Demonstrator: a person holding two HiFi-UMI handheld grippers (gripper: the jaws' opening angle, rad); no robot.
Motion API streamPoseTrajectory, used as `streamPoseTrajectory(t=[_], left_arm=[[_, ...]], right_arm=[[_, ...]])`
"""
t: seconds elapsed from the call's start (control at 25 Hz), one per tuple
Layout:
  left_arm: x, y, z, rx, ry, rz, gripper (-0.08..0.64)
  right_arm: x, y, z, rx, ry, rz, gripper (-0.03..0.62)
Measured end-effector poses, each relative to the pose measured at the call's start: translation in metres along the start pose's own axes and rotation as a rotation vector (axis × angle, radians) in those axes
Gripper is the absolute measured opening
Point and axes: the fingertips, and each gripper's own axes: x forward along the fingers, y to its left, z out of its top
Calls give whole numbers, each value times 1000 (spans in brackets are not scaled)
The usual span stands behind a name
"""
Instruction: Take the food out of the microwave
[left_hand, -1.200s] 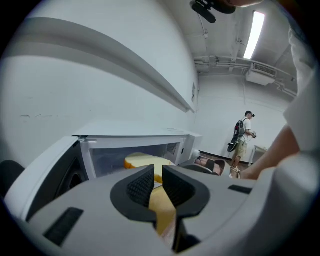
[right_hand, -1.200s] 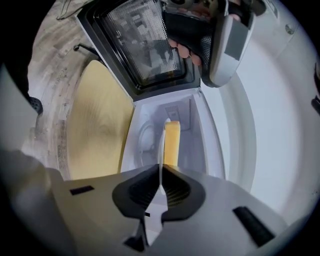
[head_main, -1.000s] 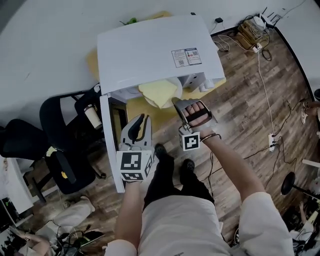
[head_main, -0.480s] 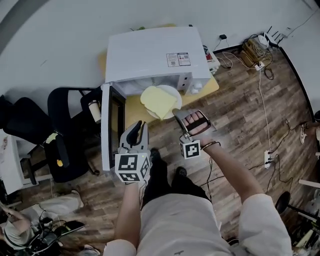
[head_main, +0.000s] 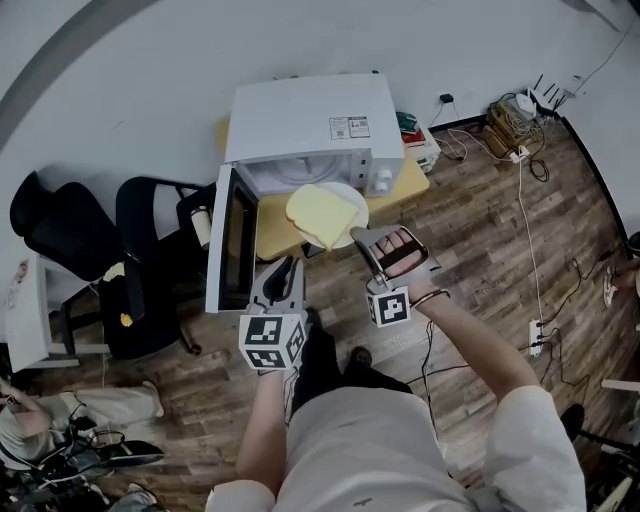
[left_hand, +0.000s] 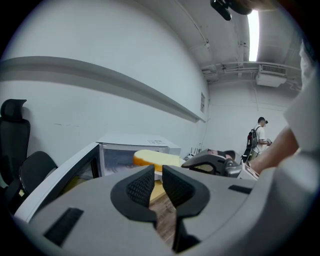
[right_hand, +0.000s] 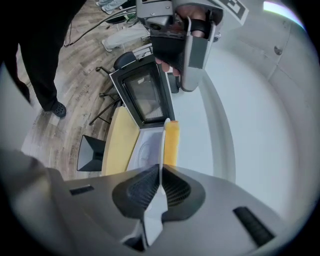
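Support: a yellow table (head_main: 272, 228) standing against the white wall.
On the table: a white microwave (head_main: 305, 118) covers most of the top, its door swung open at the left.
Bare top: a strip in front of the oven's mouth and a corner at the right.
Below: wooden floor (head_main: 490, 240).
On the floor: black office chairs (head_main: 150, 260) at the left; a white power strip (head_main: 534, 345) and cables (head_main: 468, 135) at the right.

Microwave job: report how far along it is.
Done: the microwave door stands open and the plate with the yellow food looks clear of the cavity. In hand: the right gripper is shut on the plate's rim, holding it above the yellow table; the left gripper is empty, jaws slightly apart. Left: set the plate down, probably on the table, and let go.
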Motion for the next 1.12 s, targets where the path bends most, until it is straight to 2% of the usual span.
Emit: streamPoseTrajectory(t=[0.6, 1.12], left_arm=[[-25, -50, 23, 30, -33, -41, 28], [-27, -79, 31, 54, -48, -69, 28]], right_arm=[[-60, -91, -11, 62, 8, 15, 12], [-87, -113, -25, 67, 48, 13, 12]])
